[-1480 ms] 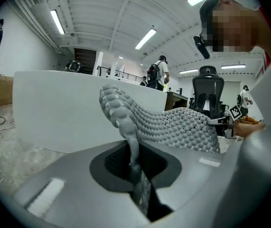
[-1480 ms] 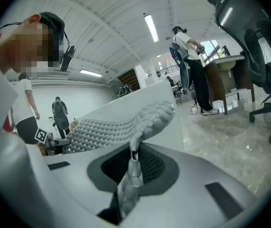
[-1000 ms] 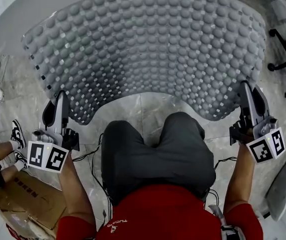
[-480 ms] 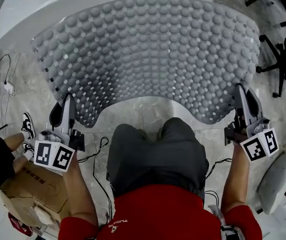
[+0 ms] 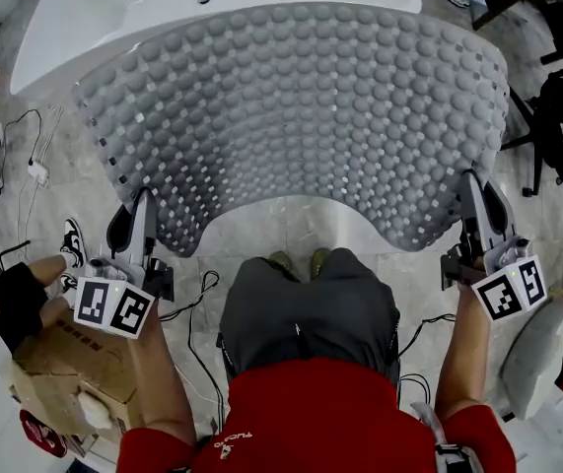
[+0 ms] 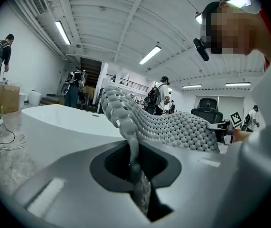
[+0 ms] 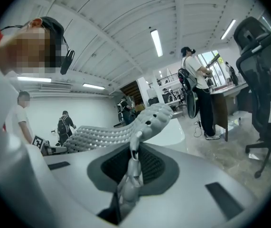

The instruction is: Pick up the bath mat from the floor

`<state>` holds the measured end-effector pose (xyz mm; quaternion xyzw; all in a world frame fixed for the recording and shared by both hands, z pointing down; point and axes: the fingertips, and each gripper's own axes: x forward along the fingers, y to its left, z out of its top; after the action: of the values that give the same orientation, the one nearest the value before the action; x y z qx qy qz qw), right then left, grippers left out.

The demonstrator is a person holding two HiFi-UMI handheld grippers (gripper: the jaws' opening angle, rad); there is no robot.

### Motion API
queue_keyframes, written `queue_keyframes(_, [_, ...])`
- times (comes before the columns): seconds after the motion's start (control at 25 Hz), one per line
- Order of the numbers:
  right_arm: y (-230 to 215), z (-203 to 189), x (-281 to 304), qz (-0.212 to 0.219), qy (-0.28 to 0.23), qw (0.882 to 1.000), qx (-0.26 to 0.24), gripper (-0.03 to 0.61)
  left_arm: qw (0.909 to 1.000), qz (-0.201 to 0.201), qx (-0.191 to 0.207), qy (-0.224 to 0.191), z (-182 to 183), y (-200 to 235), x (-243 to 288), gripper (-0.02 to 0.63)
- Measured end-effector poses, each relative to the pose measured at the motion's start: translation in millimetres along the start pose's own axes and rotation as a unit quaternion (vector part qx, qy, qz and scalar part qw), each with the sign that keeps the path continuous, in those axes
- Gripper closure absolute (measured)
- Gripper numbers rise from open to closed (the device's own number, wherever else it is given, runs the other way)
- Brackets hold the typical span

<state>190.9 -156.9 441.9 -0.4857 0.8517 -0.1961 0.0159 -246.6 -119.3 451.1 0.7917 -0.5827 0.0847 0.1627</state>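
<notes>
Bath mat [image 5: 301,116] off floor, spread in air just in front of bathtub [image 5: 94,13]. Left gripper [image 5: 143,205] and right gripper [image 5: 475,190] each clamped on mat corner on side away from bathtub. Advice: grips firm, hands level and wide apart, else middle sags.

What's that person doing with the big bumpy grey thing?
A person in a red top has a handheld gripper in each hand. The left gripper is clamped on one near corner of the grey bath mat, and the right gripper is clamped on the other. The mat is up off the floor and spread out between the two grippers. A white bathtub lies just beyond it.
</notes>
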Motion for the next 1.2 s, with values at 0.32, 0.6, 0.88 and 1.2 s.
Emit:
queue_keyframes(0.32, [-6,-1,-1,-0.004,-0.007,1.000,0.008,0.537,0.9999,-0.002,-0.016,-0.002,-2,2,2,0.574])
queue_keyframes(0.6, [2,8,3,-0.014,-0.004,1.000,-0.004,0.537,0.9983,-0.026,-0.052,-0.008,-12,11,5,0.574])
queue_keyframes(0.88, [3,4,3,0.006,-0.035,0.999,0.010,0.537,0.9991,-0.024,-0.029,-0.021,-8,10,3,0.574])
queue_keyframes(1.2, [2,4,4,0.023,-0.054,0.998,0.024,0.537,0.9980,-0.038,-0.041,-0.030,-17,18,9,0.574])
